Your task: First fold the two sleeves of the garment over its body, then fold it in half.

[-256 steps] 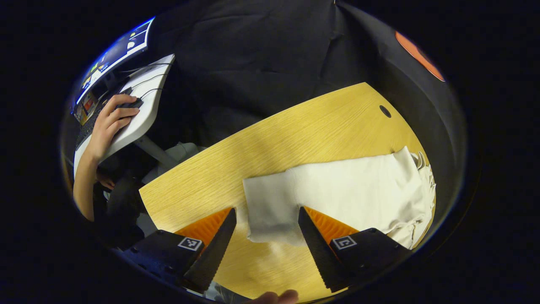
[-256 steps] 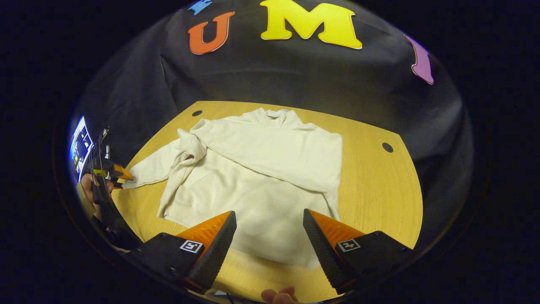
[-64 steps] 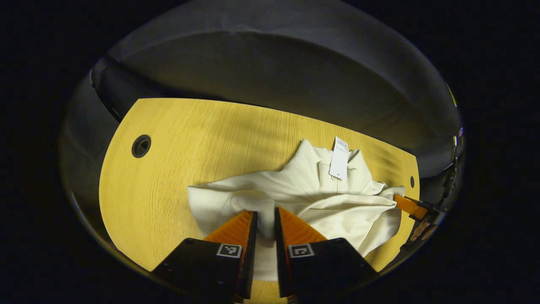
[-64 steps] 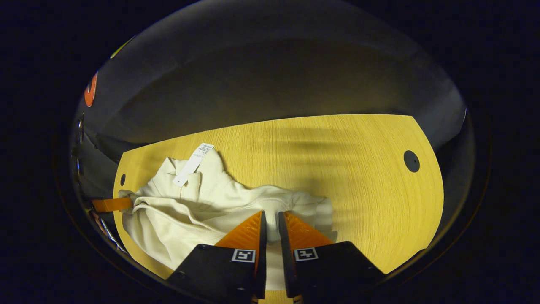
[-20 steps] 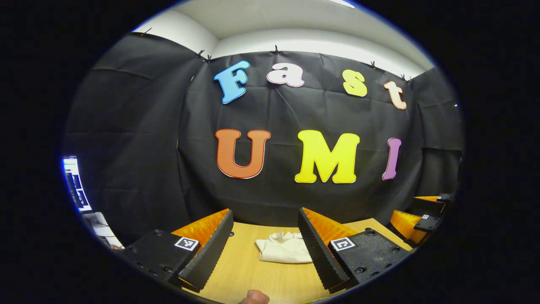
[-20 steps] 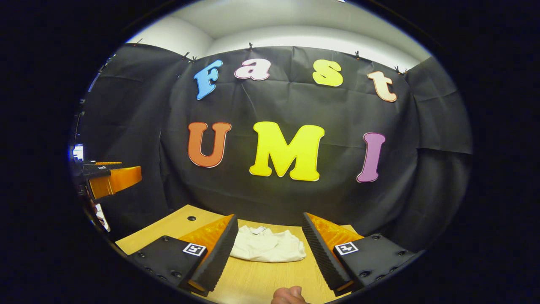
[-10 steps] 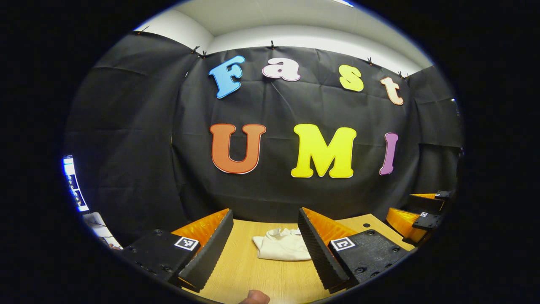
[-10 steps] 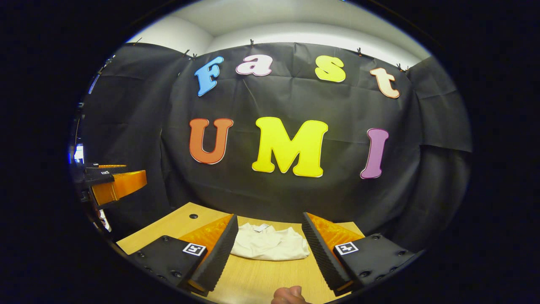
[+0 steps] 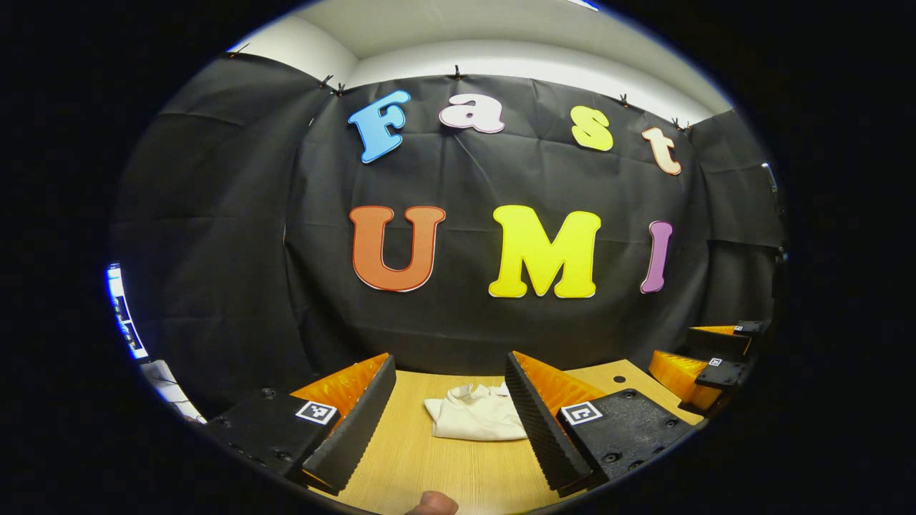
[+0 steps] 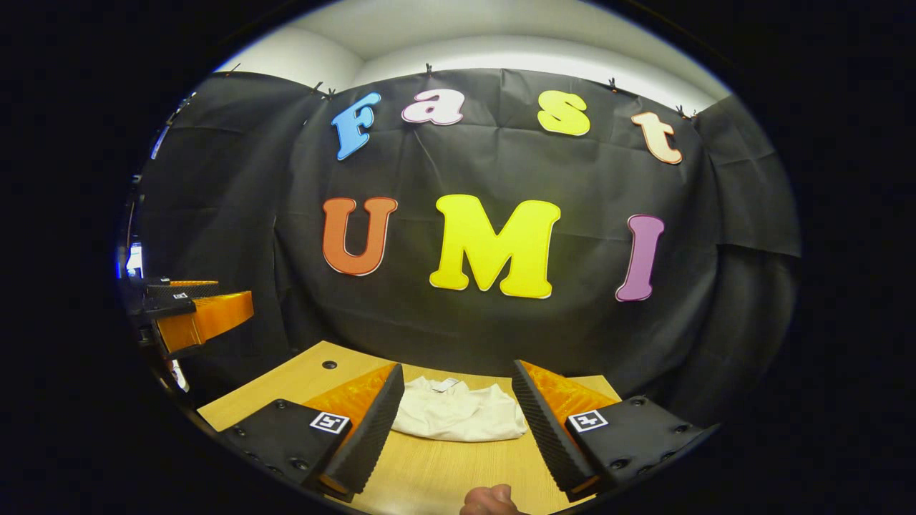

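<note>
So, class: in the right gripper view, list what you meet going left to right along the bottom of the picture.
The left gripper at the left edge, raised off the table → the round hole in the table → the folded garment lying between the right gripper's open jaws.
</note>
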The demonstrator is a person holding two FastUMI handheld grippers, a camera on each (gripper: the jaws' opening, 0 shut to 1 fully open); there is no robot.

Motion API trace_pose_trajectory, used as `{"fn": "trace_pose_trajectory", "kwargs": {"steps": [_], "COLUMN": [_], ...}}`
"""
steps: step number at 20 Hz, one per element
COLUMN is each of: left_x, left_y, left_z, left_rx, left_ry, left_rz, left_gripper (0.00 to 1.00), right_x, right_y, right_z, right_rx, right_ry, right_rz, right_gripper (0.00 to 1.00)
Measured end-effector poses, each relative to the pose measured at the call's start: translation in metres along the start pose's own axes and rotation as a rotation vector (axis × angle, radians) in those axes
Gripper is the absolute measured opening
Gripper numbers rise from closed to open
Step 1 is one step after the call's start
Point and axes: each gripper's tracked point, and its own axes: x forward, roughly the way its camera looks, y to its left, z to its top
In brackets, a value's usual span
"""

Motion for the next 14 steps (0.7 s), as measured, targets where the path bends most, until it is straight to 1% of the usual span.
{"fn": "trace_pose_trajectory", "kwargs": {"steps": [7, 14], "left_x": [0.0007, -0.0004], "left_y": [0.0019, 0.0017], "left_z": [-0.0006, -0.0004], "left_rx": [0.005, 0.017], "left_ry": [0.003, -0.006], "left_rz": [0.004, -0.003], "left_gripper": [0.98, 0.98], "right_x": [0.0045, 0.005], "right_y": [0.0041, 0.0101], "right_z": [-0.0074, -0.0095], "right_rx": [0.006, 0.007], "right_ry": [0.035, 0.039], "right_rz": [0.014, 0.029], "right_gripper": [0.95, 0.95]}}
